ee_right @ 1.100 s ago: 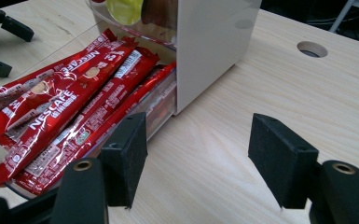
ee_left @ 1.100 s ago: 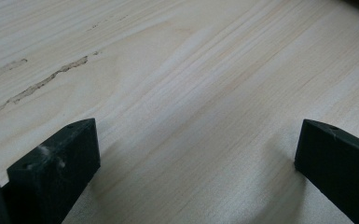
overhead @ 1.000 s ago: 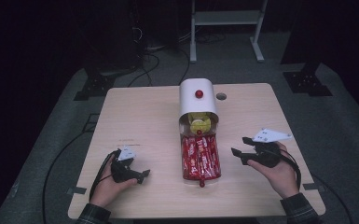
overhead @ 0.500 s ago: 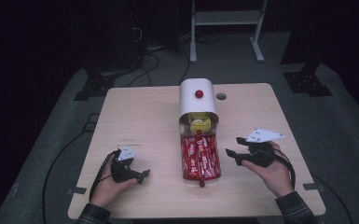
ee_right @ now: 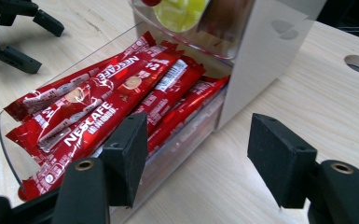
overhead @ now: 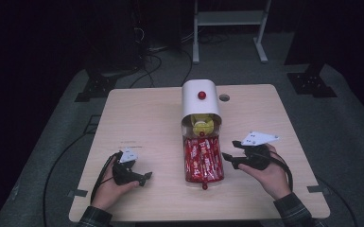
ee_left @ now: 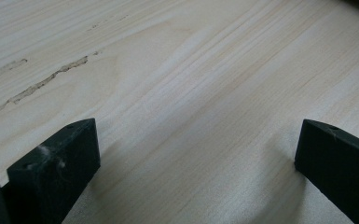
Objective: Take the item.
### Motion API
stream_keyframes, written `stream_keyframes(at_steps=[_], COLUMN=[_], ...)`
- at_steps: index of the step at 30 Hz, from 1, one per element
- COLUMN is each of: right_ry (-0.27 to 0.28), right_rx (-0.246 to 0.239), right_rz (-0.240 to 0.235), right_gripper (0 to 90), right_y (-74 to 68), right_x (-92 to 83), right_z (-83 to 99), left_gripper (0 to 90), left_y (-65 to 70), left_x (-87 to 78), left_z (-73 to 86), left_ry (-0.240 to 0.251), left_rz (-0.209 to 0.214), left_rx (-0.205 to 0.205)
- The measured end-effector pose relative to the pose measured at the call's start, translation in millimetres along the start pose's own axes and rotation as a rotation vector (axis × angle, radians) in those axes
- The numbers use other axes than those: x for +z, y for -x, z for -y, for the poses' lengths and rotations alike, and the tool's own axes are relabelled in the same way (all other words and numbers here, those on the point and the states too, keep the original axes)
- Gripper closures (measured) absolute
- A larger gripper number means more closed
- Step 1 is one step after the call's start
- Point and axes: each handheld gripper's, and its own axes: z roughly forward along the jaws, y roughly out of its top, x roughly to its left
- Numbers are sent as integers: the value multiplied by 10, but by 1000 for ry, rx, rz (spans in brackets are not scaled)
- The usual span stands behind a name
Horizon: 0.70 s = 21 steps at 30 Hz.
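Reaching for the clear drawer (overhead: 203,163), pulled out mid-table (overhead: 137,118) toward the near edge from 1 white cabinet (overhead: 200,101): right gripper (overhead: 230,152), jaws apart & empty, should straddle a Nescafé stick (ee_right: 98,112) w/o snagging the wall. Left gripper (overhead: 144,177) idle, jaws apart. Sticks: approx 8.

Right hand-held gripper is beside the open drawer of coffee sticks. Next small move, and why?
Probably ease the right hand-held gripper leftward over the clear drawer and down onto the top coffee stick. Its jaws stand open and empty, one already at the drawer's near wall, and the sticks lie exposed. The left hand-held gripper rests open on the table.
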Motion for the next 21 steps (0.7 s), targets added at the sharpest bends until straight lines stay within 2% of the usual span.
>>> stream_keyframes(at_steps=[11, 21], right_ry=[-10, -17], right_rx=[-15, -49], right_rz=[-26, -63], right_gripper=[376, 384], right_y=[-84, -216], right_x=[85, 222], right_z=[-29, -92], left_gripper=[0, 0], left_y=[0, 0], left_x=[0, 0], left_z=[0, 0], left_ry=[0, 0], left_rz=[0, 0], left_rx=[0, 0])
